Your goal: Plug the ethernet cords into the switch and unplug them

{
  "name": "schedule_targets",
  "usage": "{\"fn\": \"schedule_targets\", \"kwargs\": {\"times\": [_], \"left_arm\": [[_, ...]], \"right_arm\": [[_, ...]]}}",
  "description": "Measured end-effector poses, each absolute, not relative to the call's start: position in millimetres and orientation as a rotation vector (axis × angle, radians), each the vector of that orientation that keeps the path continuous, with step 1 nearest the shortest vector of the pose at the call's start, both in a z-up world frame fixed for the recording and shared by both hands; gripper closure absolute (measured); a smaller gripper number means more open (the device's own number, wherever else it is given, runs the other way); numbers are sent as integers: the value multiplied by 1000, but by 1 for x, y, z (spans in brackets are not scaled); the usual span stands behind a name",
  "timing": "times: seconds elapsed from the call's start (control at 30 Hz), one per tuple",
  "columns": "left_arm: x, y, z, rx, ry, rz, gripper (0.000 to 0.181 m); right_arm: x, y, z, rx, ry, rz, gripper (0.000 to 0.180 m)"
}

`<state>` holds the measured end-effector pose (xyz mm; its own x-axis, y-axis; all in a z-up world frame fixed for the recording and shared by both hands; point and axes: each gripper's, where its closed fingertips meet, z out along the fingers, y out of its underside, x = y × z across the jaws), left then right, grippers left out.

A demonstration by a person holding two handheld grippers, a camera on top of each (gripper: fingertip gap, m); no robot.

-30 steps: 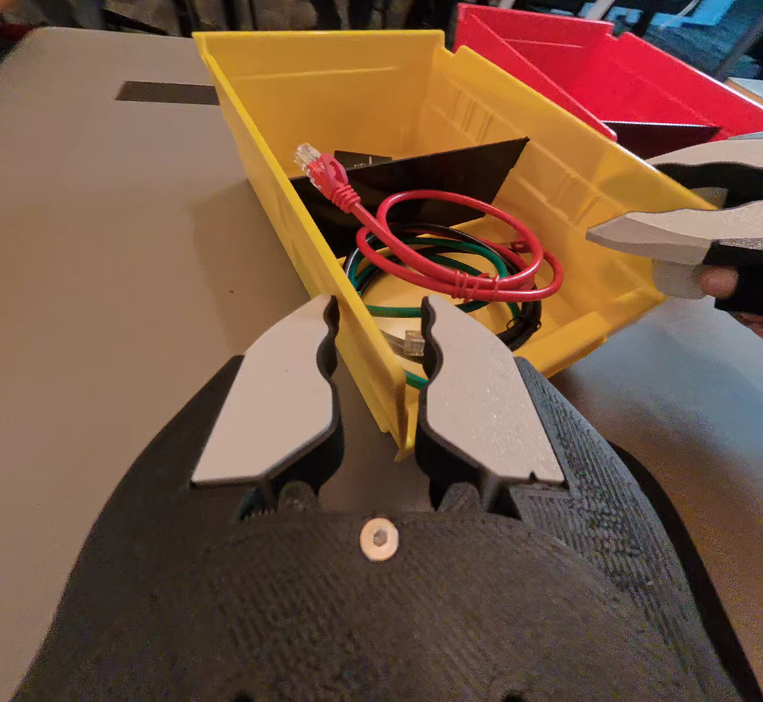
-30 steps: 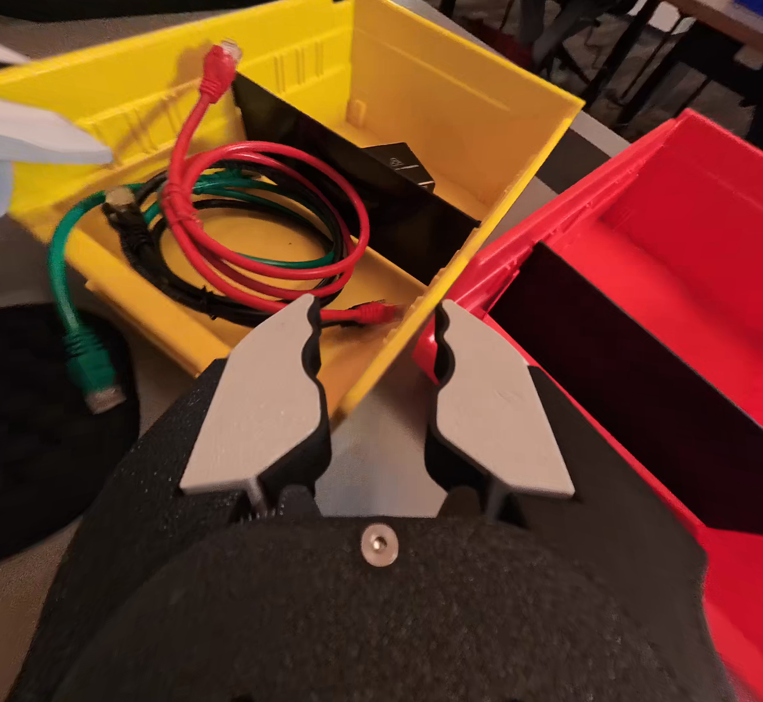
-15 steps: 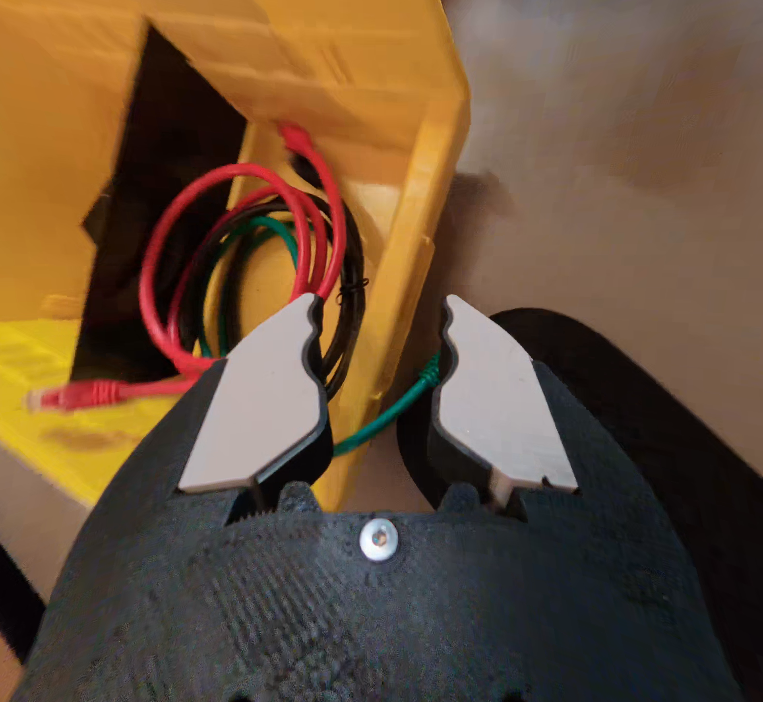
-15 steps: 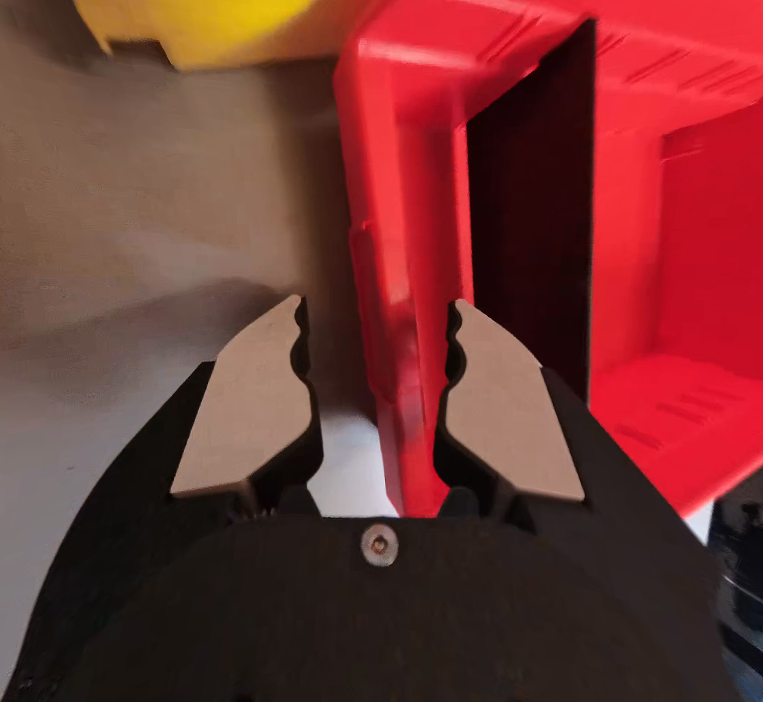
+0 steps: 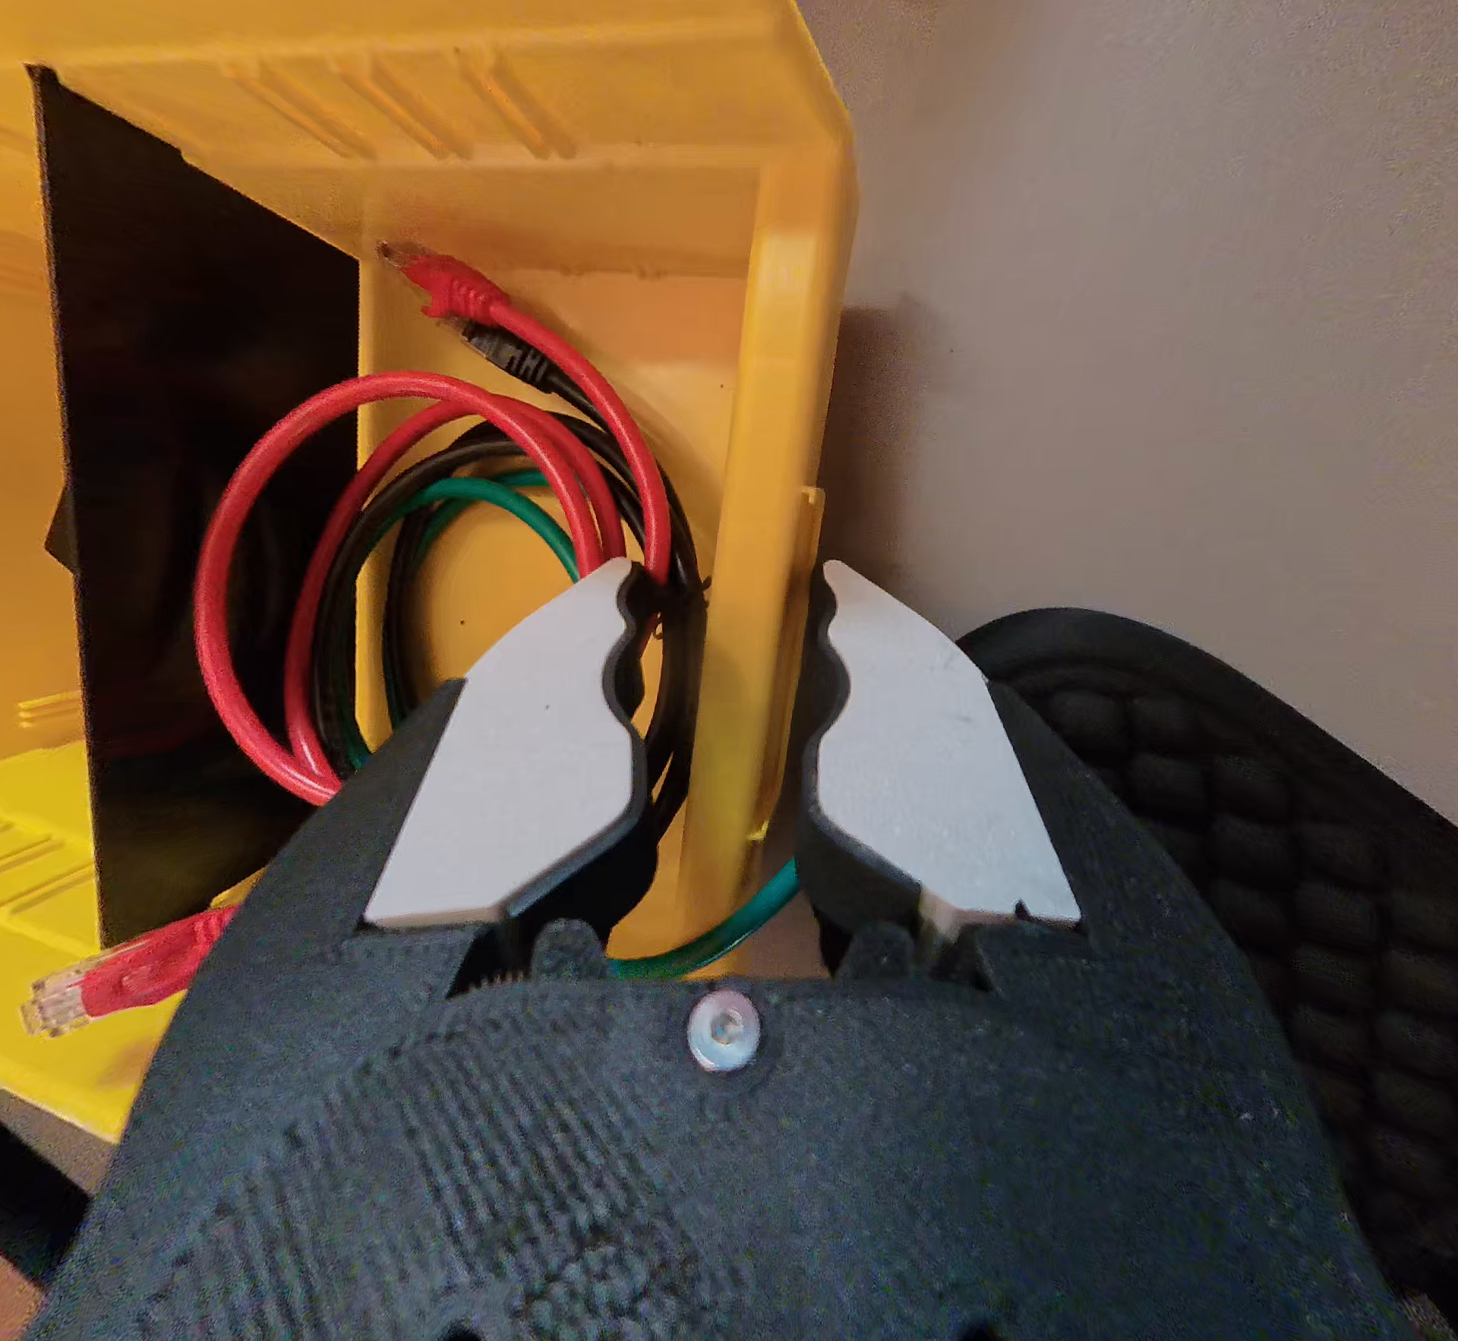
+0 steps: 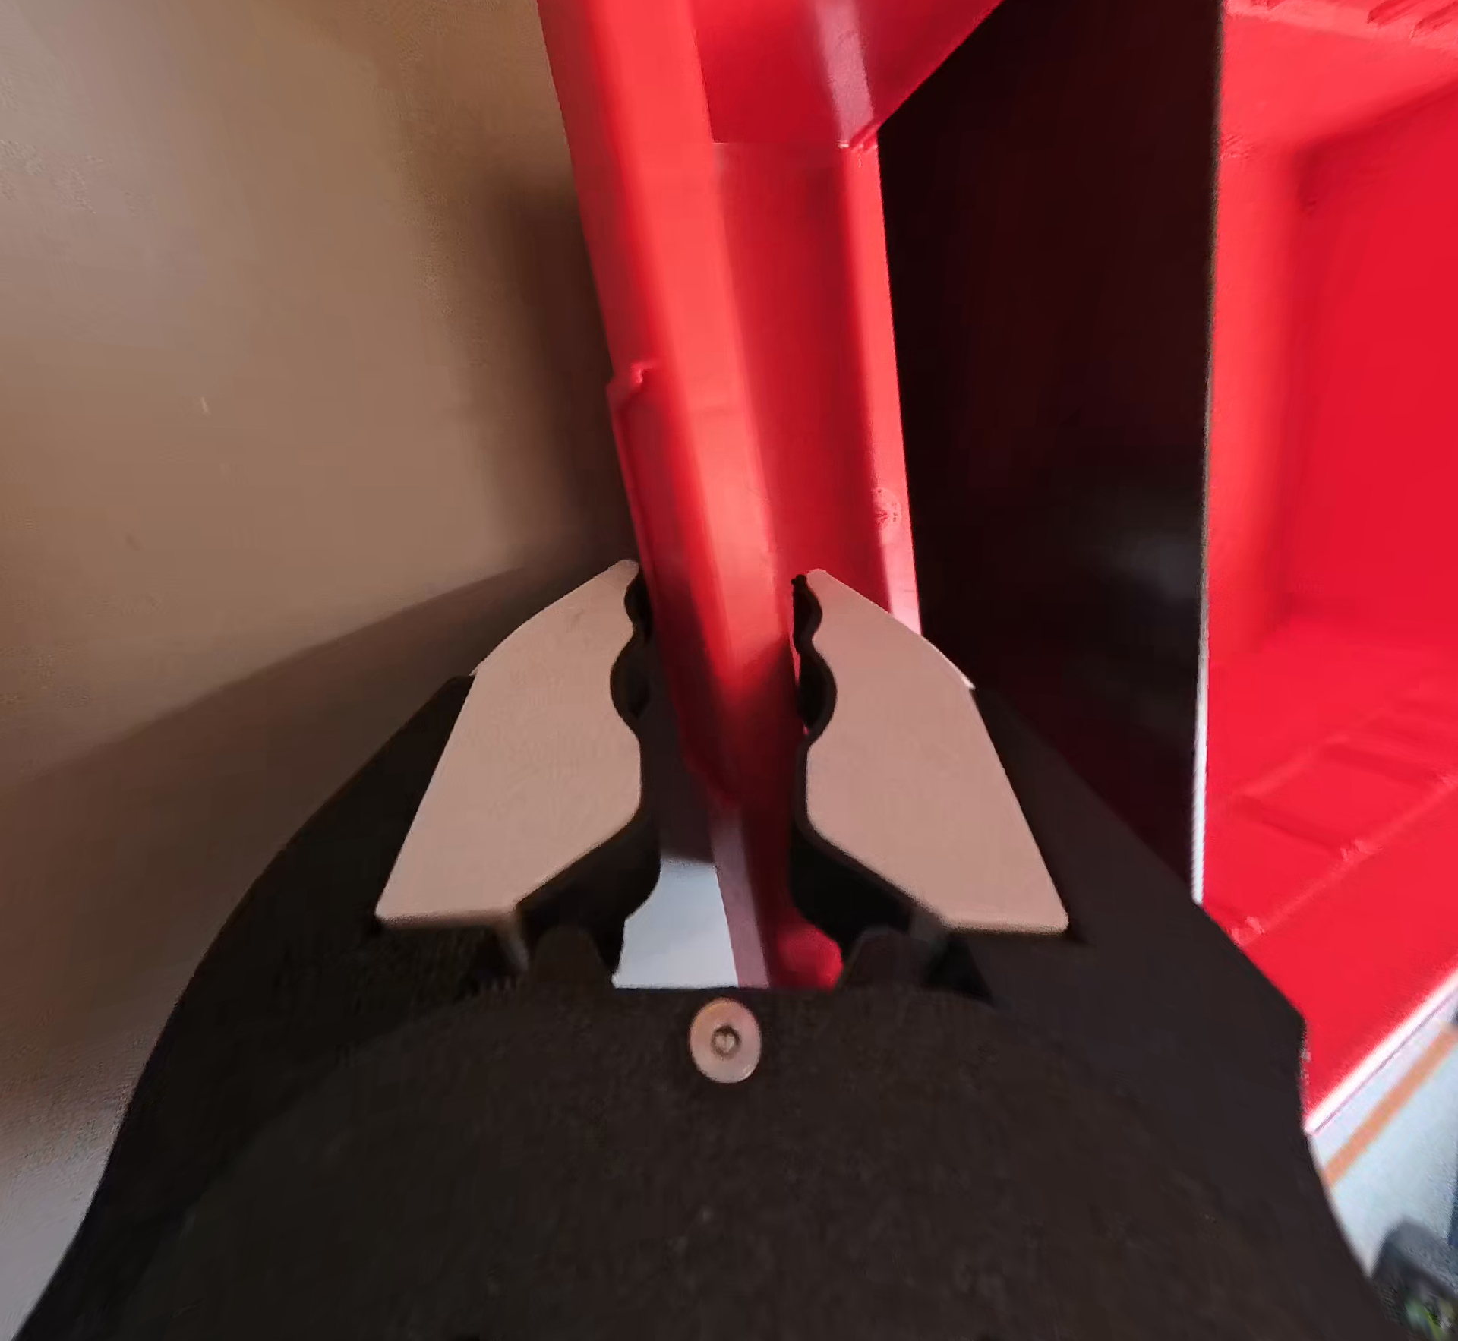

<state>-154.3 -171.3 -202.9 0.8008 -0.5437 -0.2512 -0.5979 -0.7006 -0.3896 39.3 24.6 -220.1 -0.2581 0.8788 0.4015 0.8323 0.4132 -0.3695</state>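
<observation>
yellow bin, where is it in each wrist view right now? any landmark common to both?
Left wrist view: yellow bin fills the upper left; its wall stands between the left gripper fingers.
Right wrist view: not in it; only the red bin shows.
Shared landmark: the beige tabletop, also in the right wrist view.

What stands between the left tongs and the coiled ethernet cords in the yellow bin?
The yellow bin's side wall sits between the left tongs' fingers; the coiled cords lie inside, beside the inner finger.
</observation>
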Motion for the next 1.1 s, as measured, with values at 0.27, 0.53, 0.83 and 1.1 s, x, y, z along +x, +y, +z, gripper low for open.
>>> {"fn": "schedule_targets", "kwargs": {"times": [0.27, 0.53, 0.83, 1.1], "left_arm": [[-167, -147, -202, -2491, 795, 197, 142], [-192, -111, -201, -2494, 745, 229, 142], [-206, -91, -190, -2453, 672, 205, 144], [-253, -64, -101, -2279, 276, 123, 135]], "right_arm": [[111, 74, -216, -1528, -2003, -90, 147], [141, 132, -213, -1585, -1953, -211, 143], [133, 145, -214, -1625, -1835, -199, 140], [114, 137, -206, -1655, -1755, -134, 135]]}}
